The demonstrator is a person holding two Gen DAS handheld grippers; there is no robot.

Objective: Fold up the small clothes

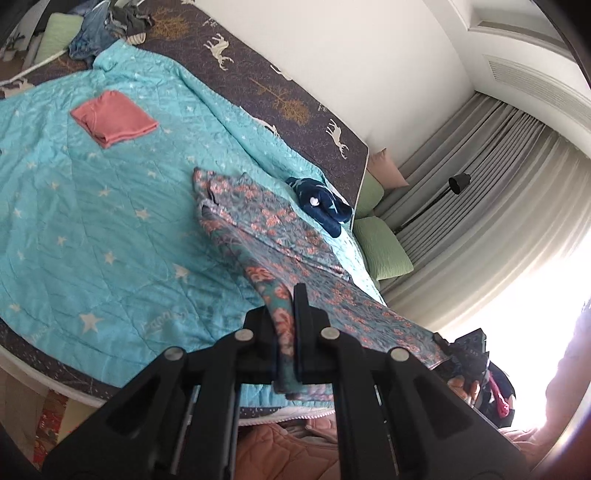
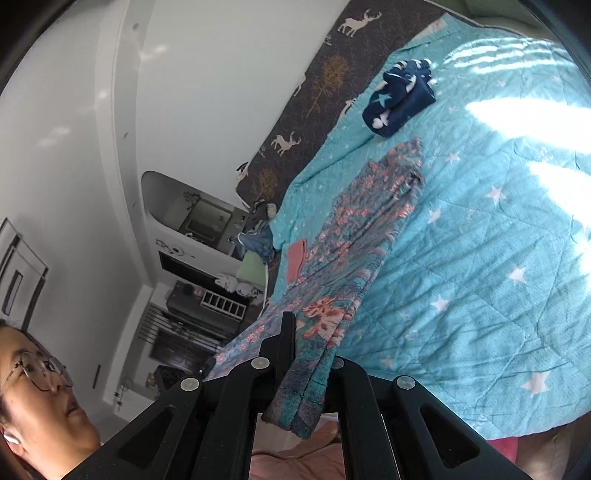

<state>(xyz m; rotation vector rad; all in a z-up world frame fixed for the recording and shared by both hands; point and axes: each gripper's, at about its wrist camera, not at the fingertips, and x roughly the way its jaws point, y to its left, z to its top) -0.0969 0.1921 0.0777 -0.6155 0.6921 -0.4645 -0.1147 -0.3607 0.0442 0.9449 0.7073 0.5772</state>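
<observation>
A teal garment with a pink floral print (image 1: 266, 225) stretches from the turquoise star quilt (image 1: 92, 221) toward both cameras. Its near end is lifted off the bed. My left gripper (image 1: 286, 317) is shut on one near corner of the floral garment, with fabric pinched between its black fingers. My right gripper (image 2: 301, 332) is shut on the other near corner of the floral garment (image 2: 369, 221), whose hem hangs below the jaws. The far end still rests on the quilt (image 2: 498, 240). The right gripper also shows dimly at the lower right of the left wrist view.
A folded pink garment (image 1: 114, 122) lies far left on the quilt. A rolled navy garment (image 1: 319, 205) (image 2: 397, 99) sits near the wall side. Crumpled clothes (image 1: 99, 33) pile at the bed's far end. Green pillows (image 1: 384, 251) and curtains (image 1: 498, 177) stand beyond. A person (image 2: 40, 398) is at the lower left.
</observation>
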